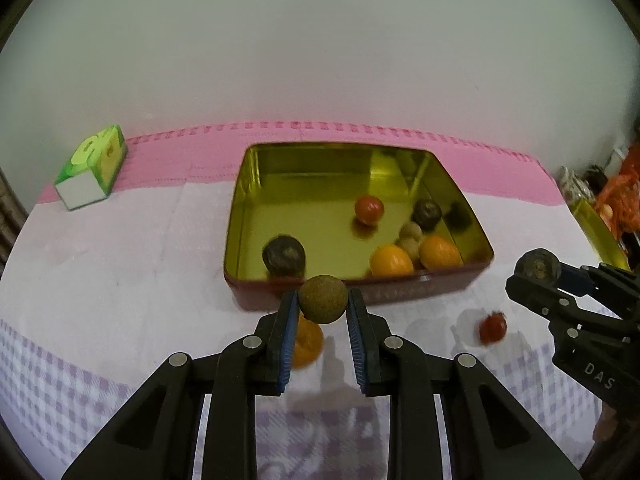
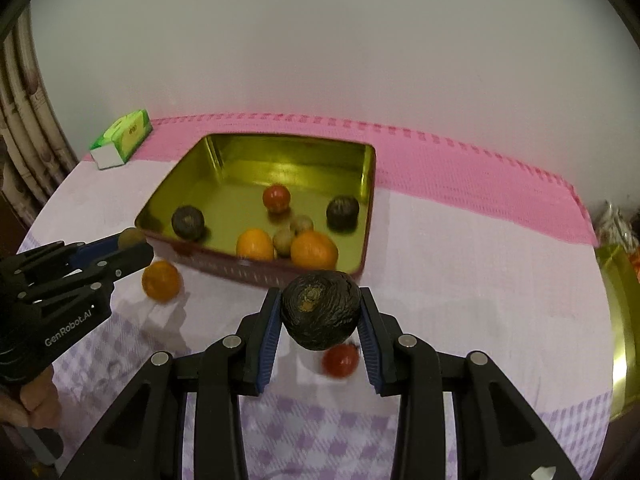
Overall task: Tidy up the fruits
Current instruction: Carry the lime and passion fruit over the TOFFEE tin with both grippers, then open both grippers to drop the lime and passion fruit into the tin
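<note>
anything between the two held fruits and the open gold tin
Nothing visible blocks either. The left gripper holds a small tan fruit just short of the tin's near wall; the right gripper holds a dark wrinkled fruit likewise. The tin's floor has bare space.

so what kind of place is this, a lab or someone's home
Most likely a home: a table under a checked purple and pink tablecloth against a plain wall, a green tissue box, and a reused gold-lined tin holding fruit.

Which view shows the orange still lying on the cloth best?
The right wrist view: the loose orange lies whole and unobstructed in front of the tin. In the left wrist view, the left gripper and its small brown fruit cover most of it.
</note>
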Action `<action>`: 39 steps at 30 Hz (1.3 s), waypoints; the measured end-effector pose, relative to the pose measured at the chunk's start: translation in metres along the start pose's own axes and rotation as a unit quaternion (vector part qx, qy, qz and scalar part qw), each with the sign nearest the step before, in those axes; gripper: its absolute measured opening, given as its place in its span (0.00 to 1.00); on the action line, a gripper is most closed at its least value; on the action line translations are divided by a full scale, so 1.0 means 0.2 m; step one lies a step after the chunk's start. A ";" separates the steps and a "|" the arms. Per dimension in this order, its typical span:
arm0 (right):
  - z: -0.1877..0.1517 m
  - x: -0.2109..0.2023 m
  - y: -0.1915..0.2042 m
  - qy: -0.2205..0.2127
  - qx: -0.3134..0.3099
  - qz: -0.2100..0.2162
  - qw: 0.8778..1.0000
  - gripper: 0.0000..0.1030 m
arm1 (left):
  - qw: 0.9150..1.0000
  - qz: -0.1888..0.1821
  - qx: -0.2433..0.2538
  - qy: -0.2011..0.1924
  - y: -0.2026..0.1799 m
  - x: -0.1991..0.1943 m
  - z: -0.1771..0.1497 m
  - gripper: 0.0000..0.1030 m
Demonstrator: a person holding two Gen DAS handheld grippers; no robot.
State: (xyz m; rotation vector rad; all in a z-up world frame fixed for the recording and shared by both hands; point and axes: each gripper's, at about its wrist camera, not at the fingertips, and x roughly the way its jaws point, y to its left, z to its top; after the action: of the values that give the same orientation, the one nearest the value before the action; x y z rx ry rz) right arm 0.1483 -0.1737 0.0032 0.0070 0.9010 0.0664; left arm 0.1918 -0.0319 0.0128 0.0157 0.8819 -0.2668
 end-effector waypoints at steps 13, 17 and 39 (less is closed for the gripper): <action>0.18 0.21 0.04 0.015 0.003 0.017 1.000 0.33 | 1.000 0.022 -0.005 0.018 0.04 0.17 0.15 0.25; 0.21 0.28 0.04 0.021 0.000 0.016 1.000 0.33 | 0.999 0.019 -0.011 0.024 0.05 0.22 0.19 0.25; 0.27 0.46 0.04 0.044 -0.004 0.012 0.999 0.35 | 0.998 0.032 -0.021 0.058 0.09 0.41 0.25 0.26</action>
State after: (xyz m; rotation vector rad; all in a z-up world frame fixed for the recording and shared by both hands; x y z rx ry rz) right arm 0.2459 -0.1592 -0.0348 0.0071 0.9895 0.0925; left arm 0.2838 -0.0382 -0.0192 0.0217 1.0001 -0.1887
